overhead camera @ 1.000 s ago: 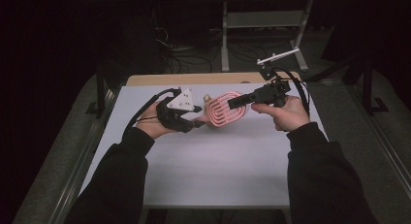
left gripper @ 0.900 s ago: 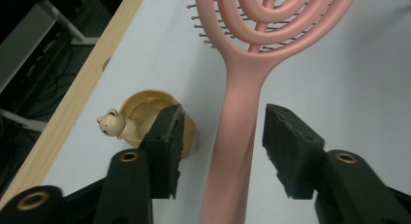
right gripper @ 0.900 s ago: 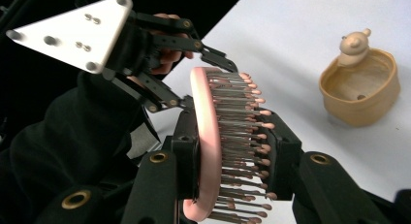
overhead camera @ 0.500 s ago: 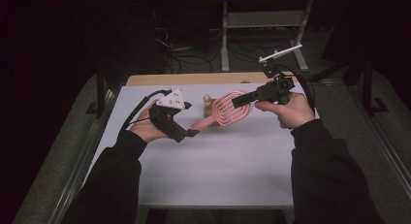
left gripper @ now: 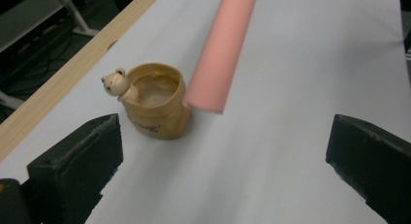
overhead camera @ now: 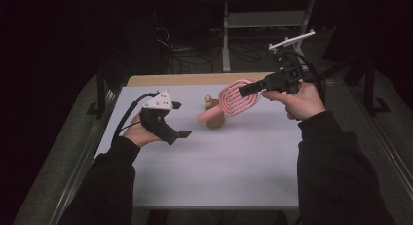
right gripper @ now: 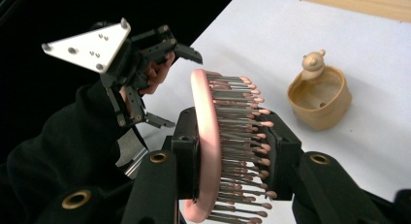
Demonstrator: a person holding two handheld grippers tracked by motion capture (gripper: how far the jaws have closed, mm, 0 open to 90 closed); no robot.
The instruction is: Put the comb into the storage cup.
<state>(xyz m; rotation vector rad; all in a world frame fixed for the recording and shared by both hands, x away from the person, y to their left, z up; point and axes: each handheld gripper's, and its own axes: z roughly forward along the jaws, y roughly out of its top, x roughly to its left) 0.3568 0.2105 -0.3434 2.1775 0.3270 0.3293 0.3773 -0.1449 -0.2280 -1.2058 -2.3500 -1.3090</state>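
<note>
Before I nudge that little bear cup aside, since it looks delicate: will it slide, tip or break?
The bear cup looks glazed and rigid, so probably ceramic: likely to chip if knocked. It sits squat and wide on the white table cover, so a low push should slide it rather than tip it. The small bear head on its rim seems the weakest part; push the body instead.

Pink brush, tan bear pot, black grippers on pale lilac

The hairbrush (overhead camera: pixel 237 97) at centre is pink, its rim and handle salmon, with grey bristles tipped pink in the right gripper view. Below its handle, the little pot (overhead camera: pixel 215 117) is caramel tan with a cream bear head on its rim. The left gripper (overhead camera: pixel 181 120) at left is black under a pale grey plate; the right gripper (right gripper: pixel 231 151), bottom of its own view, is black with brass-coloured rivets. The table (overhead camera: pixel 234 166) cover is pale lilac-white, edged by light wood at top. Both sleeves are black.
</note>
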